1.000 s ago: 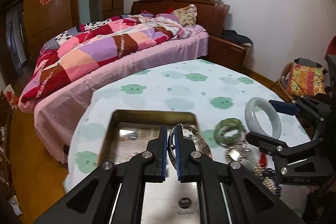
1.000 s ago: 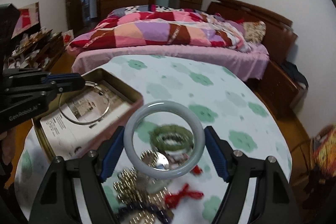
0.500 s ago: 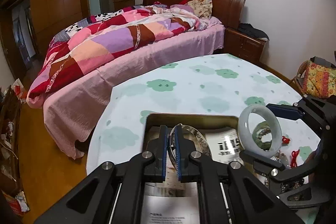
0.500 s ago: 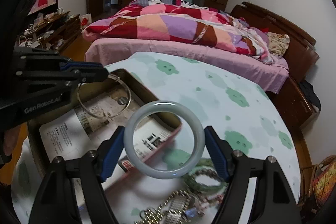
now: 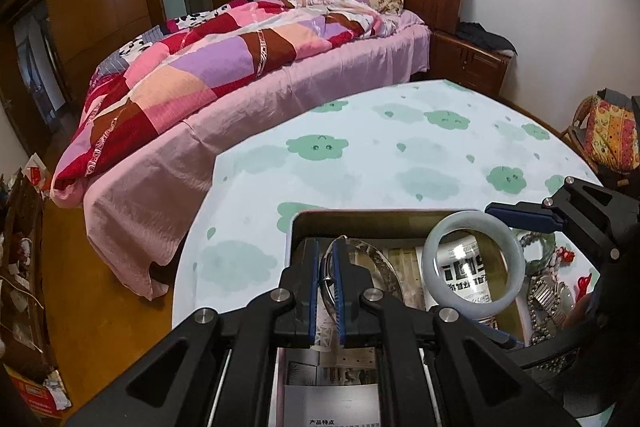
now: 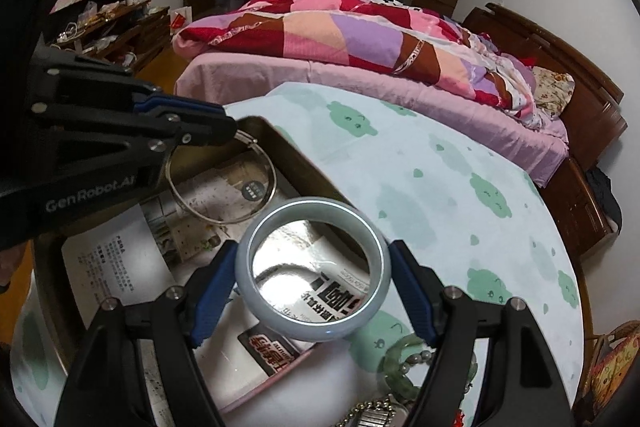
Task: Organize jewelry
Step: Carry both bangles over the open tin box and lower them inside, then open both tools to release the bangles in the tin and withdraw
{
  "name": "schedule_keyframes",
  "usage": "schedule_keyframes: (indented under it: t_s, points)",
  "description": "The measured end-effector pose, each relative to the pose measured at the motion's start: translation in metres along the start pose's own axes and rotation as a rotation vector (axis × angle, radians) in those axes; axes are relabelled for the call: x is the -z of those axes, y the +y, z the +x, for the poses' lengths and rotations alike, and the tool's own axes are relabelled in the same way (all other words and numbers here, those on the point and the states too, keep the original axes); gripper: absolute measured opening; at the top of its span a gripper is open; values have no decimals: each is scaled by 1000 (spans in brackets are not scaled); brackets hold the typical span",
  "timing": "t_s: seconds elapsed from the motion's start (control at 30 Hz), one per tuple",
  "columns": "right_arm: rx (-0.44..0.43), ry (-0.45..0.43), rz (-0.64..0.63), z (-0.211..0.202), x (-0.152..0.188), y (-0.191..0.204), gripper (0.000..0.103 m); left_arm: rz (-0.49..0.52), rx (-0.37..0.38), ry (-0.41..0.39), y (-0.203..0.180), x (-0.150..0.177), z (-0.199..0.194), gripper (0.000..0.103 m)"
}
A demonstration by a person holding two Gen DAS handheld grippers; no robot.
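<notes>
The left tongs are clamped on a thin silver bangle, which hangs over the open metal tin lined with printed paper. The right tongs are clamped on a pale jade bangle, held above the tin's edge at 3 o'clock of the silver bangle. A green bead bracelet and a metal watch band lie on the cloud-print surface, just outside the tin at 5 o'clock in the right wrist view.
</notes>
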State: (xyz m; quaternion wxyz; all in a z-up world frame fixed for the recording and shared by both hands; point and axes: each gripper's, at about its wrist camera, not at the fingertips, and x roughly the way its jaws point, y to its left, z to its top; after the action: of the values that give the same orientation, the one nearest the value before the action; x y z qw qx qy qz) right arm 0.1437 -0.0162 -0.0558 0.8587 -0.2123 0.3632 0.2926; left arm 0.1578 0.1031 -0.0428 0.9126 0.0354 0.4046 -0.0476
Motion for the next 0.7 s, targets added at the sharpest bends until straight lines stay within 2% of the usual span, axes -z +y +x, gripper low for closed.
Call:
schedule_keyframes:
  t_s: [0.3, 0.53, 0.7]
  points:
    - [26, 45, -34, 19, -4, 5, 77, 43, -19, 65, -3, -4, 17, 7]
    - [32, 57, -45, 22, -4, 5, 76, 62, -85, 110, -5, -4, 24, 7]
    - [30, 39, -33, 12, -4, 0, 80, 59, -92, 76, -6, -2, 16, 9]
